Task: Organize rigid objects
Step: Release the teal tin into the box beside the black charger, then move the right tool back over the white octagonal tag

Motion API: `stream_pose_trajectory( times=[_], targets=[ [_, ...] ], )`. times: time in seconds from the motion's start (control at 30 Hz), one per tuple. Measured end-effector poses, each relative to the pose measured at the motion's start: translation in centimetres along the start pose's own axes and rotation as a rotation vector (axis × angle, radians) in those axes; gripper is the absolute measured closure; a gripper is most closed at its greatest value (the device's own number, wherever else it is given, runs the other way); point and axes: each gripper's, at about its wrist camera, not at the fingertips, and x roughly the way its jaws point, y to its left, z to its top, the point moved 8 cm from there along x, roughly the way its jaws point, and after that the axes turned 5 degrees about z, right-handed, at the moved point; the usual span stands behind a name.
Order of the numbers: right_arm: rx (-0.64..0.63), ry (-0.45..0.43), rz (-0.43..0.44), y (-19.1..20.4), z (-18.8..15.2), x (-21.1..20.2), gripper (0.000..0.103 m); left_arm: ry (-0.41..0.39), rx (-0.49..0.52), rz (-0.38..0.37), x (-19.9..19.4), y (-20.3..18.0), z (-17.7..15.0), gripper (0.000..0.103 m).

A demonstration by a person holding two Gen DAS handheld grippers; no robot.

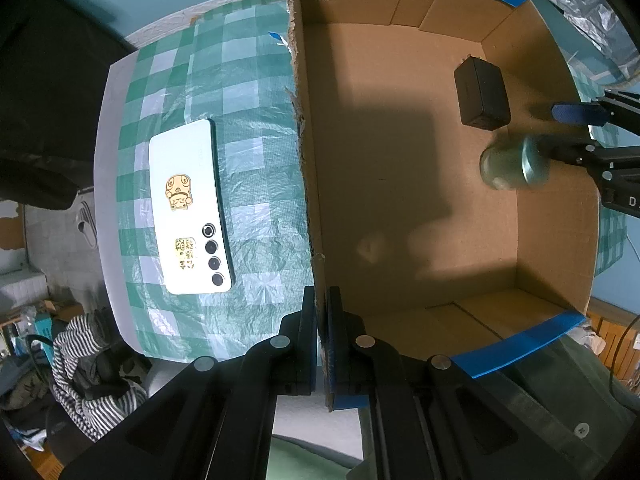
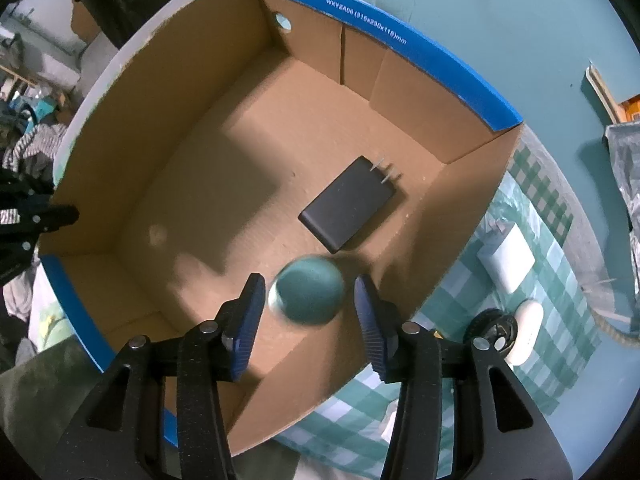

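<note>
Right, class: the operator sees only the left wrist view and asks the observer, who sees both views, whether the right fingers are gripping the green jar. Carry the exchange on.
Observer: No. The right fingers stand apart from the green jar, and a gap shows on each side.
Operator: What is the black block in the box?
Observer: A plug adapter. Metal prongs stick out of one end.
Operator: Is anything left outside, beyond the wall by the jar?
Observer: Yes. A white charger, a white oval case and a black wheel lie on the checked cloth there.
</note>
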Motion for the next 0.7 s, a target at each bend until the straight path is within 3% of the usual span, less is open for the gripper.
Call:
stream_pose_trajectory(
  times=[0.7],
  targets=[
    [0.064, -0.094, 0.002, -0.8, -0.3, -4.9, 0.05, -0.002, 0.005, 0.001, -0.1, 0.1, 0.0, 0.099]
  ],
)
